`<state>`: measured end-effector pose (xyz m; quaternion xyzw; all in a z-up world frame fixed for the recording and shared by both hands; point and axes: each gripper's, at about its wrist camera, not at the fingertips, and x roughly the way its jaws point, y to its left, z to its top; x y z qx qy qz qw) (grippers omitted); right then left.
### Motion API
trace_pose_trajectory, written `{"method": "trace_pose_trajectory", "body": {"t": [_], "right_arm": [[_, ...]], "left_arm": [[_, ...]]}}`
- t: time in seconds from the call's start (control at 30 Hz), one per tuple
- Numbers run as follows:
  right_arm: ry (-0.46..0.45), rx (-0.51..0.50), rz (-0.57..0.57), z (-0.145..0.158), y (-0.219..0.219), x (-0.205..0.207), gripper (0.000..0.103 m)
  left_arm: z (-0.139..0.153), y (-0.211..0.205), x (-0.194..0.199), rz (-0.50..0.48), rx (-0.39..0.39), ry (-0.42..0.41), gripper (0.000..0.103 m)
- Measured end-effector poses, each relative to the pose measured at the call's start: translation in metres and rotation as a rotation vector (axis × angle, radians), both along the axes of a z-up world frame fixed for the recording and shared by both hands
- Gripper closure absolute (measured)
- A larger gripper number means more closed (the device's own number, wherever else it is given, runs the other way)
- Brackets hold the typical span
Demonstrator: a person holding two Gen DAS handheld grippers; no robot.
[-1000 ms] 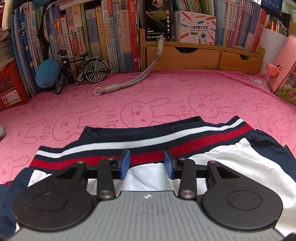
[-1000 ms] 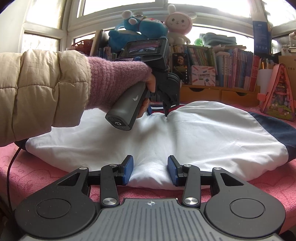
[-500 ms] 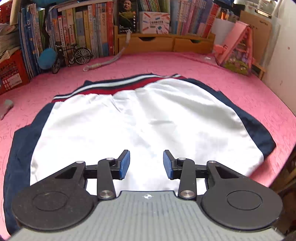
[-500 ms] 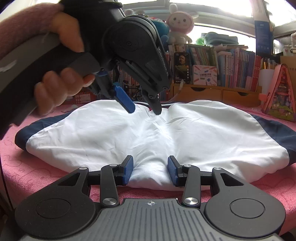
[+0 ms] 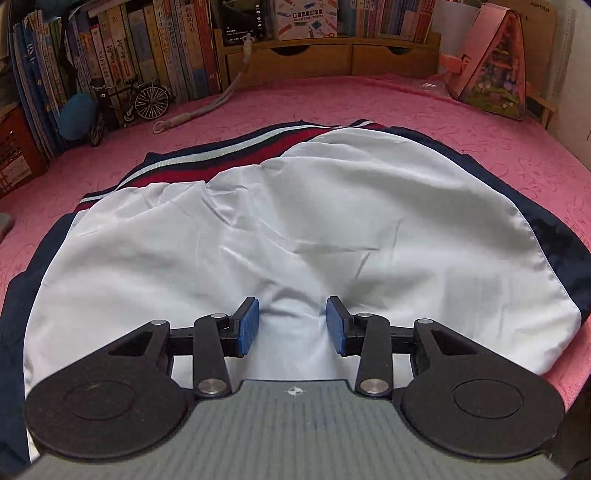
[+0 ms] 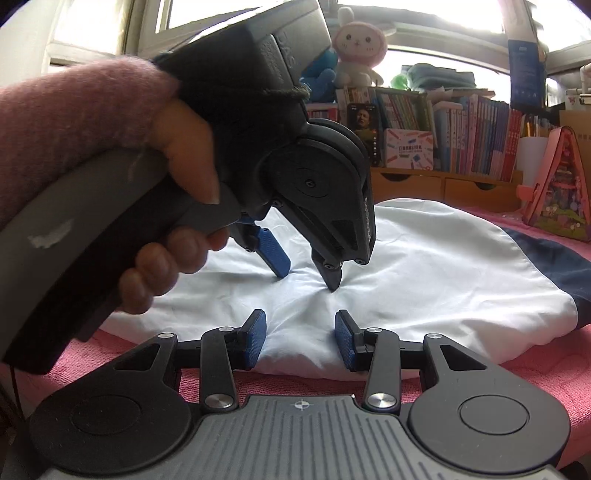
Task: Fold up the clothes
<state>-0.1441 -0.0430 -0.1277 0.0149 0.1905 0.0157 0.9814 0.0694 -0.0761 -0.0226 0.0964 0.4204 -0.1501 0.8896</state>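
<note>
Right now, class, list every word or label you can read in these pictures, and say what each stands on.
"POCKET LABEL PRINTER", under a line of Chinese characters: on the white box.
Spines of the books: Chinese titles, too small to read surely.
Lettering on the left gripper: too blurred to read.

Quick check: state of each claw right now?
Left claw: open, tips down on the white garment, gripping nothing.
Right claw: open at the garment's near edge, holding nothing.
</note>
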Motion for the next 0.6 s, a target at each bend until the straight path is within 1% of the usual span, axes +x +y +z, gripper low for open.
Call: {"method": "trace_pose_trajectory", "body": {"t": [0.13,0.27,0.3,0.37,0.47,0.6], "right_arm": [[-0.003,-0.001,0.001,0.0,0.0,0.0,0.061],[-0.006,-0.002,0.002,0.0,0.001,0.0,0.061],[-0.007,-0.001,0.001,0.0,0.001,-0.001,0.061],[-0.01,-0.004,0.0,-0.001,0.002,-0.003,0.062],[-0.012,-0.004,0.003,-0.001,0.003,-0.006,0.062],[-0.005,0.008,0.01,0.001,0.001,-0.011,0.062]], "left_arm": [[-0.001,-0.005,0.045,0.06,0.001,-0.012,0.064],[-0.004,-0.004,0.082,0.132,-0.04,-0.012,0.062],[-0.004,-0.004,0.086,0.139,-0.049,-0.013,0.059],[-0.003,-0.008,0.089,0.151,-0.04,-0.022,0.06],[-0.005,-0.017,0.091,0.141,0.01,-0.069,0.059],[-0.005,-0.015,0.098,0.163,-0.015,-0.064,0.058]]}}
